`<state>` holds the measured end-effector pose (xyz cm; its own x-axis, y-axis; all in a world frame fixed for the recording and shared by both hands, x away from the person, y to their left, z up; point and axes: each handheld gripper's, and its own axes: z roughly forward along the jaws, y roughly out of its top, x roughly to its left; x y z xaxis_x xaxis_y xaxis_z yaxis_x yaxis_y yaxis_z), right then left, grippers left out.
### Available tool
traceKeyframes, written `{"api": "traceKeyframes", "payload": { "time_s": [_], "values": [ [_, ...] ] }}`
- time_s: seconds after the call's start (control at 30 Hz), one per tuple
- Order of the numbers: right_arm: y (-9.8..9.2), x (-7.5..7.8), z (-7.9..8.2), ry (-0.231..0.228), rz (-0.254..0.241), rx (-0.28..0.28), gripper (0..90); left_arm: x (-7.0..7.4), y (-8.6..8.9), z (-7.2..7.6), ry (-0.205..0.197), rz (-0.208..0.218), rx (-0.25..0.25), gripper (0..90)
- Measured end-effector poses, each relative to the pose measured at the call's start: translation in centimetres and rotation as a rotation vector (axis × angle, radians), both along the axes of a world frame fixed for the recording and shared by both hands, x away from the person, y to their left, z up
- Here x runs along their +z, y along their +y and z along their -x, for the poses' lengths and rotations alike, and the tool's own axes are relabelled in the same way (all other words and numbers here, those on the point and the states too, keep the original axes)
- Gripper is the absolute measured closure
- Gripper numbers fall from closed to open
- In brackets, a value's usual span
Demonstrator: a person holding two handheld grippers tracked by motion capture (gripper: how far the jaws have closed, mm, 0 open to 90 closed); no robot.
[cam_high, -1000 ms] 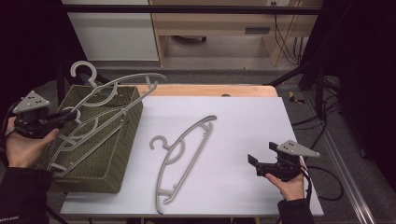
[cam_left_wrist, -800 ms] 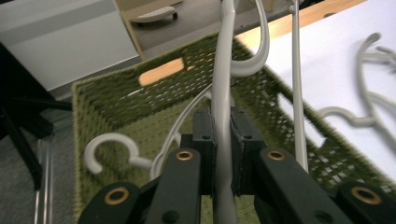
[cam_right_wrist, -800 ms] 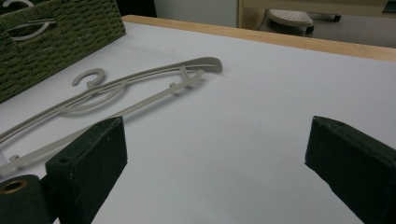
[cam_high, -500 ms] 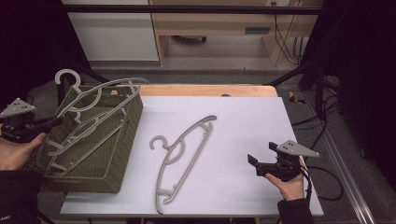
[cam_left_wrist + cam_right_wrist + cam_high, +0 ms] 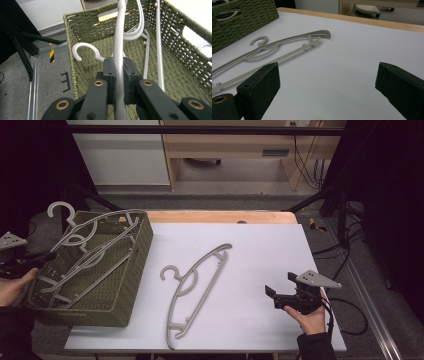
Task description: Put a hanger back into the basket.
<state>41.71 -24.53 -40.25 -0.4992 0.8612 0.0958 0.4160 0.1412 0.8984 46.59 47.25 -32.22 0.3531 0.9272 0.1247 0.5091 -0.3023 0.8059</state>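
With the left hand-held gripper (image 5: pixel 119 75) clamped on a grey hanger (image 5: pixel 120 42) over the woven basket (image 5: pixel 132 270), lower it flat inside before releasing, while the right hand-held gripper (image 5: pixel 327 85) rests wide apart.

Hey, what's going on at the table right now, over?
Left gripper shut on hanger in basket. Right gripper open, empty. Second hanger on table, unobstructed.
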Motion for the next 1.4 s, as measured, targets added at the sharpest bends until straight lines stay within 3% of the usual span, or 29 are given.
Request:
{"api": "traceKeyframes", "payload": {
  "time_s": [0.2, 0.37, 0.57, 0.73, 0.83, 1.0, 1.13, 1.27, 1.4],
  "values": [
    [0.0, 0.0, 0.0, -0.003, -0.003, 0.0, 6.0, -0.2, 0.9, 0.3, 0.006, -0.005, 0.023, 82.7],
    [0.1, 0.0, 0.0, 0.006, -0.003, 0.001, 6.0, -0.9, 0.9, 0.2, 0.035, -0.038, 0.038, 82.6],
    [0.1, -0.1, 0.0, 0.004, 0.004, 0.007, 6.0, -1.2, 0.0, -0.4, 0.076, -0.093, 0.051, 82.3],
    [0.2, -0.1, 0.0, 0.005, 0.002, 0.007, 6.0, -1.6, -0.9, -1.1, 0.108, -0.096, 0.044, 82.4],
    [0.2, -0.1, 0.0, 0.006, 0.003, 0.007, 6.0, -2.5, -1.8, -1.7, 0.15, -0.12, 0.036, 82.4],
    [0.2, -0.1, 0.0, 0.005, 0.002, 0.008, 6.0, -3.9, -2.0, -2.3, 0.231, -0.115, 0.059, 82.1],
    [0.2, -0.1, 0.0, 0.008, 0.002, 0.008, 6.1, -4.3, -1.9, -2.3, 0.269, -0.102, 0.089, 81.2],
    [0.3, -0.1, 0.0, 0.008, 0.006, 0.009, 6.0, -4.7, -2.0, -2.6, 0.334, -0.134, 0.108, 73.9],
    [0.2, -0.1, 0.0, 0.007, 0.003, 0.013, 6.1, -4.6, -1.9, -2.2, 0.31, -0.095, 0.108, 69.5]
  ]
}}
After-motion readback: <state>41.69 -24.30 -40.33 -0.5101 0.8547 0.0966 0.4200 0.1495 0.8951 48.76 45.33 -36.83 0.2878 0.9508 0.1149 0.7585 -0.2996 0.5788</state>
